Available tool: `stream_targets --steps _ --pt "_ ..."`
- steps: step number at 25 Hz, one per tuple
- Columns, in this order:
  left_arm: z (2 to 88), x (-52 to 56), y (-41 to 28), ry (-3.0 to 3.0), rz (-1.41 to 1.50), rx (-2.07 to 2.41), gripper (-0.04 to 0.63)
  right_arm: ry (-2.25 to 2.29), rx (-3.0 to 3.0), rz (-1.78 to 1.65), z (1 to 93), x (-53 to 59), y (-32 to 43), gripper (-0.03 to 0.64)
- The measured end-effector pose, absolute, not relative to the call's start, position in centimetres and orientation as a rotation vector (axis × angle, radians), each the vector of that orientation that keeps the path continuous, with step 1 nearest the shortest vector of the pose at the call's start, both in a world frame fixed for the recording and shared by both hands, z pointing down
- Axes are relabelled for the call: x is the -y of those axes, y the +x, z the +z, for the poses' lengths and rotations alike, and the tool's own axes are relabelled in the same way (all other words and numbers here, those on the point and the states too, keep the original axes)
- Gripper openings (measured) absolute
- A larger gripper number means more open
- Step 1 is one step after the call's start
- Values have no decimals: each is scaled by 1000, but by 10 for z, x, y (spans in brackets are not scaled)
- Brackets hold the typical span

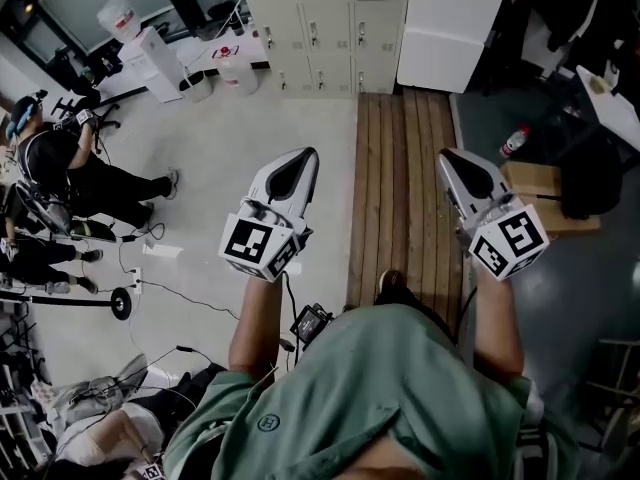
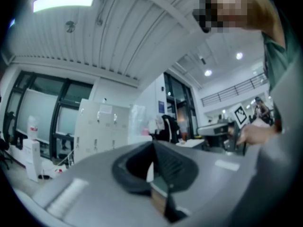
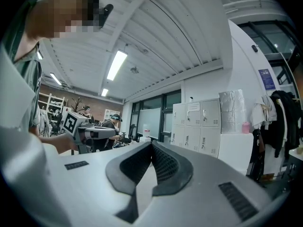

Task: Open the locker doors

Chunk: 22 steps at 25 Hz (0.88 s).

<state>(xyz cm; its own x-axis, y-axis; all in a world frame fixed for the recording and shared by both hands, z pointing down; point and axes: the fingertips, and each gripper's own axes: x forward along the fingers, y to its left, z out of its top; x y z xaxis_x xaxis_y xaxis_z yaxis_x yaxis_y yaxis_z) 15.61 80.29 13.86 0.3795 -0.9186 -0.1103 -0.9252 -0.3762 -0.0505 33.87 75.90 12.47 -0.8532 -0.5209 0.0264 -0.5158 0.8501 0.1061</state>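
Observation:
A bank of beige lockers (image 1: 320, 28) stands against the far wall, several steps ahead of me, with every door in view closed. In the left gripper view the lockers (image 2: 102, 126) show beyond the jaws. They also stand in the right gripper view, where the lockers (image 3: 194, 126) are to the right of the tips. My left gripper (image 1: 308, 158) is held at chest height, pointing toward them, jaws shut with nothing between them. My right gripper (image 1: 447, 158) is held level beside it, also shut and empty. Both are far from the lockers.
A wooden plank platform (image 1: 400, 188) runs from my feet to the lockers. A tall white cabinet (image 1: 450, 28) stands right of them. A water dispenser (image 1: 140, 48) and seated people (image 1: 70, 168) are at left, with cables on the floor. A bottle (image 1: 513, 140) and cardboard box (image 1: 545, 193) lie at right.

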Motion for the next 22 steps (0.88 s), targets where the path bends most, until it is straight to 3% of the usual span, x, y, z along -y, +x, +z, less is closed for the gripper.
stream_targets --steps 22 --pt "136 -607 227 -2449 -71 -1764 -3 747 3038 -63 140 -547 398 5"
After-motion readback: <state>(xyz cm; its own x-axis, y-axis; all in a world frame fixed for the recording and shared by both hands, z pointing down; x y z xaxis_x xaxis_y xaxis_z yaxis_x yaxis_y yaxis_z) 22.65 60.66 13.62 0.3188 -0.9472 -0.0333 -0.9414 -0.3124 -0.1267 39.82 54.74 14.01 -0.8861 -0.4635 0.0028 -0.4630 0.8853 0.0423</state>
